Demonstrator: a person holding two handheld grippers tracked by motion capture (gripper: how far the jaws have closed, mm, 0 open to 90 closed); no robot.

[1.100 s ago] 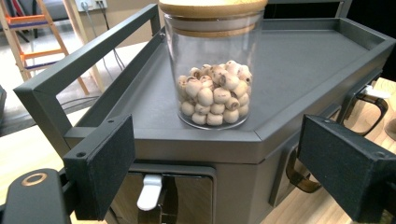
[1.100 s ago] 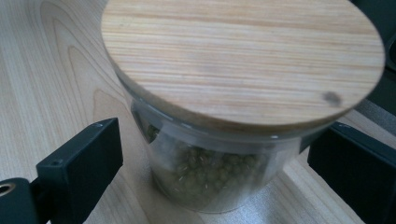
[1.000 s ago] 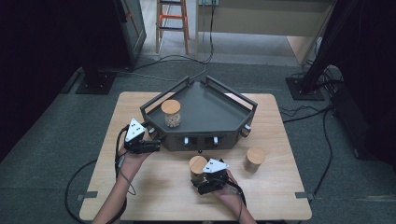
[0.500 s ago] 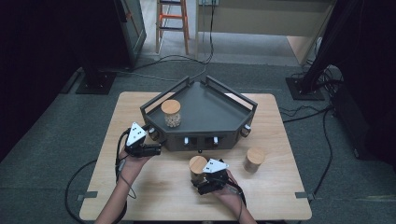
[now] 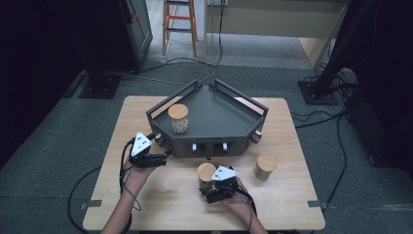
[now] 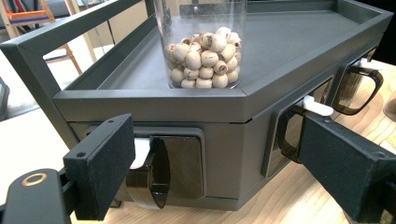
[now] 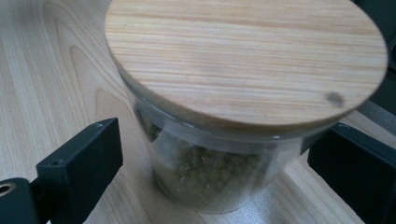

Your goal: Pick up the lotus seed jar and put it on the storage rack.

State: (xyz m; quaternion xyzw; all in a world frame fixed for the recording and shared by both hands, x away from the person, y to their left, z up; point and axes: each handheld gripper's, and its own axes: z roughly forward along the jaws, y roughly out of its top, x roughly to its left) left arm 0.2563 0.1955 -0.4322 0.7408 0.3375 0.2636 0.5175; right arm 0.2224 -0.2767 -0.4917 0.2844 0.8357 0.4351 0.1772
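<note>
Jar of green beans (image 7: 219,177), wooden-lidded, sits on the counter (image 5: 160,204) between the right gripper's (image 5: 210,186) spread jaws, untouched. Ahead stands a grey tray (image 6: 289,51) holding a jar of pale beads (image 6: 205,60); left gripper (image 6: 210,168) gapes empty before it.

Third jar's (image 5: 265,166) contents perhaps indiscernible

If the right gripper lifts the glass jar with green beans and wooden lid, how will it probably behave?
The clear glass jar of green beans probably feels smooth and slippery, so the pads may slide. About half full, it seems rather heavy for its size. Its round wooden lid just sits on top and might come loose if tilted.
</note>
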